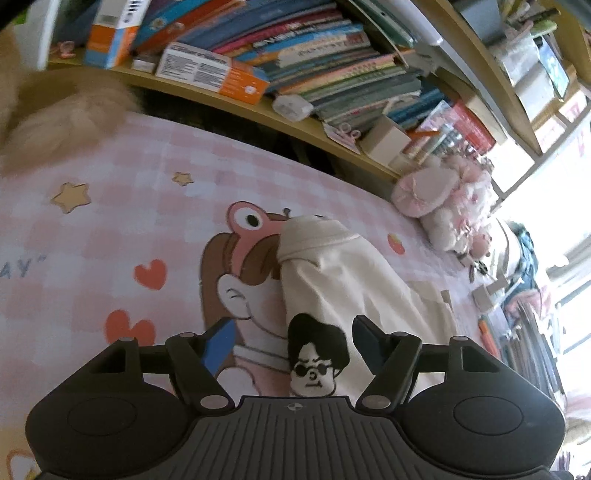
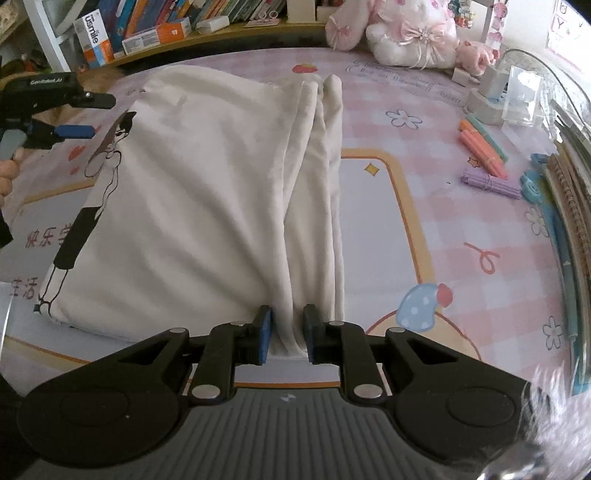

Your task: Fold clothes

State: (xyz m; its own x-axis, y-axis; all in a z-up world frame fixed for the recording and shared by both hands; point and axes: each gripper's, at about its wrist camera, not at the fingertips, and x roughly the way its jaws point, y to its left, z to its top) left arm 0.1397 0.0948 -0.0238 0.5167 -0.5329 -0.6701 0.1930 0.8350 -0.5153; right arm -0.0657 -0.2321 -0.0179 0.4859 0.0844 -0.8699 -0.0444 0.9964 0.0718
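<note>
In the right wrist view, the left tool [image 2: 94, 116] enters at the far left edge, its black body printed "GenRobot.AI", a person's fingers [image 2: 7, 177] wrapped on its handle. Its jaws stand wide apart with nothing between them, just beside the left edge of the cream garment [image 2: 207, 206].

On the shelf [image 2: 207, 38] behind, an orange and white box [image 2: 94, 40] reads "usmile", next to a row of books [image 2: 207, 11] whose spines are too small to read.

The garment lies on the bench, on a pink checked mat [image 2: 461, 229] with red Chinese characters at the left that cannot be read with certainty. It is folded lengthwise, with a black line-drawn figure [image 2: 92, 192] running along its left edge and loose pleats gathered on its right.

The right tool [image 2: 288, 332] has its blue pads closed narrowly on the near hem of those pleats, pinching the cloth.

Further right, a plush rabbit [image 2: 406, 33] sits at the back, with faint handwriting-style print on the mat below it, illegible. Orange and purple markers [image 2: 487, 166] lie near the right edge.

In the left wrist view, the left tool [image 1: 291, 338] hovers open over the printed head with sunglasses [image 1: 316, 363] on the garment [image 1: 351, 277]; the mat [image 1: 110, 229] shows the letters "AY" at far left.
</note>
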